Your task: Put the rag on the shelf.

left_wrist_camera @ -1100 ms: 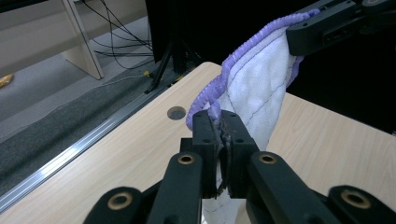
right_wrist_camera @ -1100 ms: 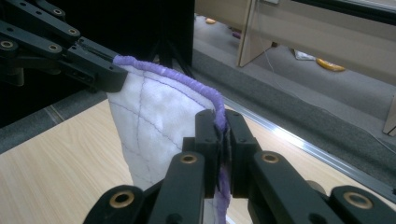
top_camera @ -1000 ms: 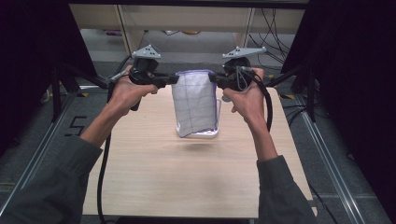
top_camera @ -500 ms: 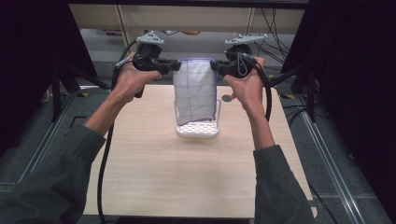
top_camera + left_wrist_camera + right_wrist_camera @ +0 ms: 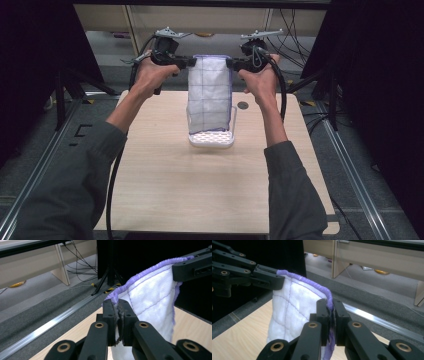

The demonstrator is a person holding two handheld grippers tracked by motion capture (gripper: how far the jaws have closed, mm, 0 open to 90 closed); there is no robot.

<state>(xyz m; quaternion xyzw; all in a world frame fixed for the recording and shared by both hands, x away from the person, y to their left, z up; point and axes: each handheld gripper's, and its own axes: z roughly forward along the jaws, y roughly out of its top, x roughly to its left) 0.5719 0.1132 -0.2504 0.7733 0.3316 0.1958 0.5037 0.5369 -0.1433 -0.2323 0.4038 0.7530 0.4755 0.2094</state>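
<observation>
A white quilted cloth [image 5: 209, 92] with a purple hem hangs upright above the table, stretched by its two top corners. My left gripper [image 5: 190, 62] is shut on its top left corner, and in the left gripper view the jaws [image 5: 118, 312] pinch the hem of the cloth [image 5: 150, 300]. My right gripper [image 5: 230, 63] is shut on the top right corner; in the right gripper view its jaws [image 5: 331, 312] clamp the purple edge of the cloth [image 5: 294, 307]. The cloth's lower end hangs into a white perforated basket [image 5: 212, 138].
The light wooden table [image 5: 165, 190] has a small dark hole [image 5: 243, 105] near its far right. Black stands and cables lie beyond the far edge, and metal rails [image 5: 350, 170] run along both sides. A shelf [image 5: 210, 20] stands at the back.
Both hands have carried the cloth away from the person toward the table's far edge, and it now hangs taller over the basket. Both grips stay the same.
</observation>
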